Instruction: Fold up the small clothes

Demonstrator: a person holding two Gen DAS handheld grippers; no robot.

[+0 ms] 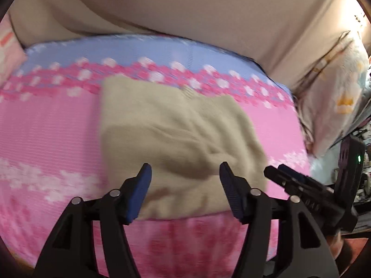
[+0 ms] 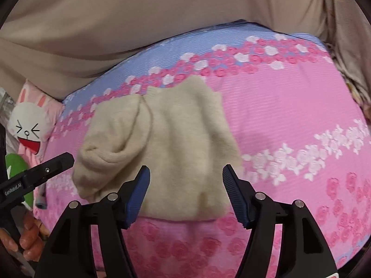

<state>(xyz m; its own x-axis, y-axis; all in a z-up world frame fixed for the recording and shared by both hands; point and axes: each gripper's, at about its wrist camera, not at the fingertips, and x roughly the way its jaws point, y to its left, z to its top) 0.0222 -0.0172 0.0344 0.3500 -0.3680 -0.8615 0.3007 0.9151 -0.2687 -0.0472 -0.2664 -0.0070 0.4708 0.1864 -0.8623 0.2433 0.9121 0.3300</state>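
Note:
A small cream knit sweater (image 1: pixel 180 136) lies folded on a pink and blue flowered cushion (image 1: pixel 46 127). My left gripper (image 1: pixel 185 171) hovers over its near edge, jaws open with nothing pinched between the blue pads. In the right wrist view the same sweater (image 2: pixel 176 143) shows a sleeve folded over its left side. My right gripper (image 2: pixel 186 173) stands open above the sweater's near hem, its pads clear of the cloth. The right gripper (image 1: pixel 299 183) appears at the right of the left wrist view, and the left gripper (image 2: pixel 44 171) at the left edge of the right wrist view, held by a hand (image 2: pixel 27 238).
The flowered cushion (image 2: pixel 289 120) rests against a beige sofa back (image 2: pixel 139 18). A pink rabbit-print pillow (image 2: pixel 32 127) sits at its left, with a green object (image 2: pixel 18 173) below it. A pale printed blanket (image 1: pixel 336 97) lies heaped to the right.

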